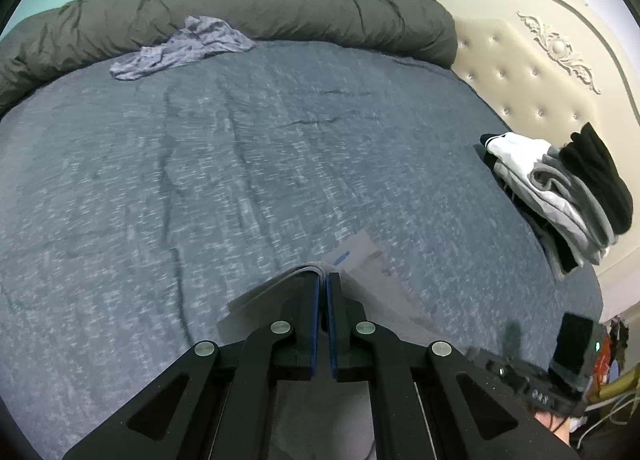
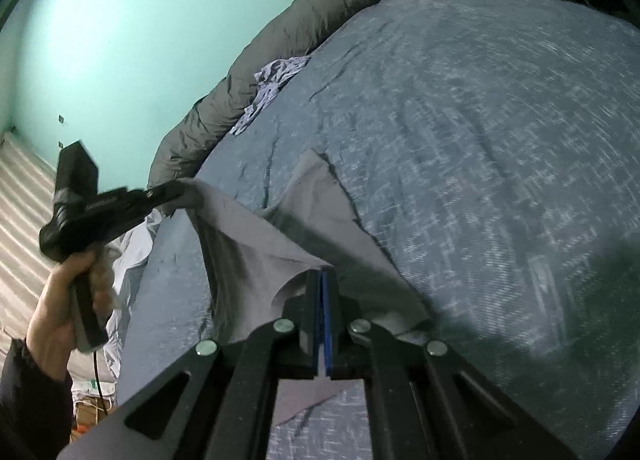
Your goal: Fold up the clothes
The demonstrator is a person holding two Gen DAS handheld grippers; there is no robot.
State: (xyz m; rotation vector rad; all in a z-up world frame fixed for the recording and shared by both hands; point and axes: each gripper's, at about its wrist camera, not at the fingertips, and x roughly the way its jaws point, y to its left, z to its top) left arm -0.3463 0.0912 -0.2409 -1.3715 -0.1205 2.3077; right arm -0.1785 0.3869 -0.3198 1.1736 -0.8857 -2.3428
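A grey garment (image 2: 280, 236) is stretched between my two grippers just above the blue bedspread (image 2: 480, 140). My right gripper (image 2: 322, 274) is shut on one edge of it. My left gripper (image 1: 324, 278) is shut on another folded edge of the garment (image 1: 368, 260); it also shows in the right wrist view (image 2: 176, 190), held in a hand at the left. Part of the cloth trails onto the bed under both grippers.
A crumpled blue-grey garment (image 1: 184, 48) lies at the far side against a rolled dark duvet (image 1: 280, 8). A stack of folded clothes (image 1: 560, 188) sits by the cream headboard (image 1: 540, 60). The other gripper (image 1: 560, 376) shows at the lower right.
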